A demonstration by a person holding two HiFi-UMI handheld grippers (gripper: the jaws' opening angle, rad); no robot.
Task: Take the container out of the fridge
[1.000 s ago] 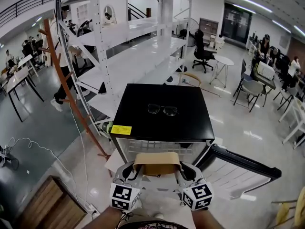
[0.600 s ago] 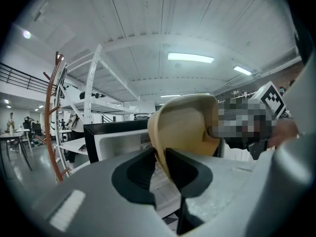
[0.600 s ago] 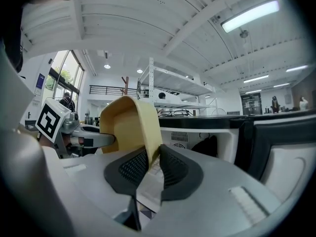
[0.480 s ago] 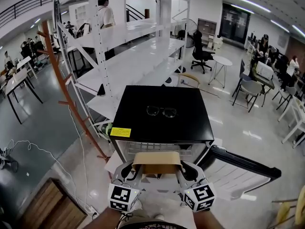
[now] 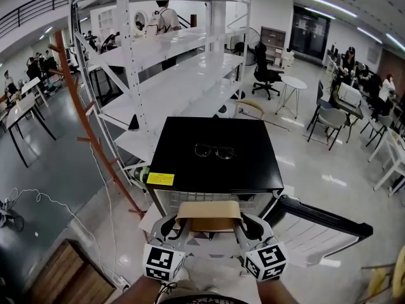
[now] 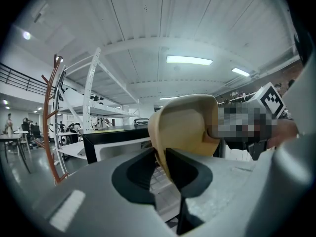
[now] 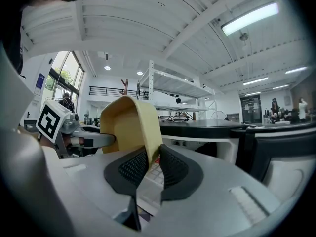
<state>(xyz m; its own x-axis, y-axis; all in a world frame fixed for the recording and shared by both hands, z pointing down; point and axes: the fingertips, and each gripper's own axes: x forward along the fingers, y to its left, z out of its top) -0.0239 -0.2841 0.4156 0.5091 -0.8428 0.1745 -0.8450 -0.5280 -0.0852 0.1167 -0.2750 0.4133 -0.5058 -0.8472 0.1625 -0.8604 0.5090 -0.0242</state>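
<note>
A tan rectangular container [image 5: 208, 215] hangs in front of the open black mini fridge [image 5: 218, 154], held from both sides. My left gripper [image 5: 179, 228] is shut on its left wall [image 6: 163, 147], and my right gripper [image 5: 238, 227] is shut on its right wall [image 7: 148, 142]. In the left gripper view the container's tan body [image 6: 185, 125] fills the middle, with the right gripper's marker cube [image 6: 270, 98] beyond it. In the right gripper view the container [image 7: 129, 125] rises above the jaws, and the left gripper's marker cube [image 7: 49, 120] shows at the left. The container's inside is hidden.
A pair of glasses [image 5: 215, 149] lies on the fridge top. The fridge door [image 5: 319, 223] stands swung open to the right. White shelving [image 5: 171, 62] rises behind the fridge, a red-brown coat stand [image 5: 88, 132] at its left. Desks, chairs and people fill the far room.
Both grippers and the container have risen slightly in front of the fridge. People in the background have walked along behind the shelving.
</note>
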